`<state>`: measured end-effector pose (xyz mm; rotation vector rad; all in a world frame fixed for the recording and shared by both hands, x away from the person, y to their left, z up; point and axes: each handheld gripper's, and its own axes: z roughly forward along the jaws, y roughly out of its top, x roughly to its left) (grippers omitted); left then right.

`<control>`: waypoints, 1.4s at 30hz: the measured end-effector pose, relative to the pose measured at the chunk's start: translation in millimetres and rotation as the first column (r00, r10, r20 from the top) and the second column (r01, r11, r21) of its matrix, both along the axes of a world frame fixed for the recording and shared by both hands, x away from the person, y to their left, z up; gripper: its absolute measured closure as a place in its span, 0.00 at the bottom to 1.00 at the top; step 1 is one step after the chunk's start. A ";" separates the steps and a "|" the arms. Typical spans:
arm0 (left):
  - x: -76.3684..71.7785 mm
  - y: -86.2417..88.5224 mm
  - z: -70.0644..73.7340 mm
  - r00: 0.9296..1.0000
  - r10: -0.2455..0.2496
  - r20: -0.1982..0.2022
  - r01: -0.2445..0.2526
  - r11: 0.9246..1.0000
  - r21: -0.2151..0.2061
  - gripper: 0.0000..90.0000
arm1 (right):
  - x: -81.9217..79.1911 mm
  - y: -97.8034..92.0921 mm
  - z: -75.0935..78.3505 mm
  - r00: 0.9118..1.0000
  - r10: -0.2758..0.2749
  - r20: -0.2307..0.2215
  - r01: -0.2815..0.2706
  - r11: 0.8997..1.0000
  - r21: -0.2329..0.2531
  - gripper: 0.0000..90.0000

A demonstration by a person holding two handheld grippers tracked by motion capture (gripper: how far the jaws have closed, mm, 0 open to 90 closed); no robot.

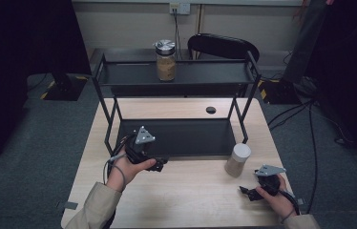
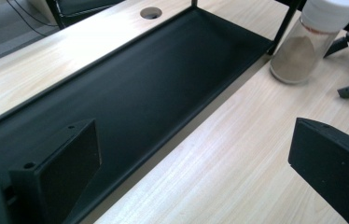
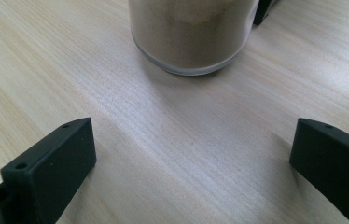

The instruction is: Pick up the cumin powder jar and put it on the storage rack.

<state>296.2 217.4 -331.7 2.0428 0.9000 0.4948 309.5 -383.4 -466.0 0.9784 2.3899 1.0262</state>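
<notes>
We reach for the jar with the white lid, which stands on the table in front of the shelf's right leg.

Our right gripper (image 1: 249, 192) is near the jar (image 1: 237, 160), jaws spread wide and empty; we judge the next move is to go forward until the glass sits between them, then close. The left gripper (image 1: 160, 164) waits wide and empty at the lower shelf (image 2: 130, 98). The high view alone shows a second jar (image 1: 165, 60) on the top shelf; the right gripper view shows the brown powder closely.
</notes>
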 end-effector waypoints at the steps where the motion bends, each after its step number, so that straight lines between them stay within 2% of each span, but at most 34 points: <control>1: -0.3 0.1 -2.5 1.000 0.000 -0.002 0.000 1.000 -0.002 0.02 | 0.0 0.0 0.0 1.000 0.000 0.000 0.000 1.000 0.000 0.00; 9: -3.8 0.4 -21.1 1.000 -0.011 0.000 0.011 1.000 0.007 0.02 | 0.0 0.0 0.0 1.000 0.000 0.000 0.000 1.000 0.000 0.00; 18: -3.3 2.0 -45.4 0.999 -0.029 -0.035 0.029 1.000 0.000 0.02 | 0.0 0.0 -0.1 1.000 0.000 0.001 0.000 1.000 0.000 0.00; 22: -5.7 2.0 -55.5 0.999 -0.030 -0.036 0.030 1.000 0.006 0.02 | 0.0 0.0 0.0 1.000 0.000 0.000 0.000 1.000 0.000 0.00; 30: -6.1 5.4 -86.4 0.996 -0.054 -0.072 0.054 0.999 0.002 0.02 | 0.0 0.0 -0.1 1.000 0.000 0.001 0.000 1.000 0.000 0.00; 33: -7.0 5.8 -95.0 0.995 -0.042 -0.092 0.042 0.999 -0.006 0.02 | -0.1 0.0 0.0 1.000 0.000 0.000 0.000 1.000 0.000 0.00; 42: -7.6 5.2 -110.1 0.992 -0.048 -0.116 0.052 0.998 0.036 0.02 | 0.0 0.0 0.0 1.000 0.000 0.000 0.000 1.000 0.000 0.00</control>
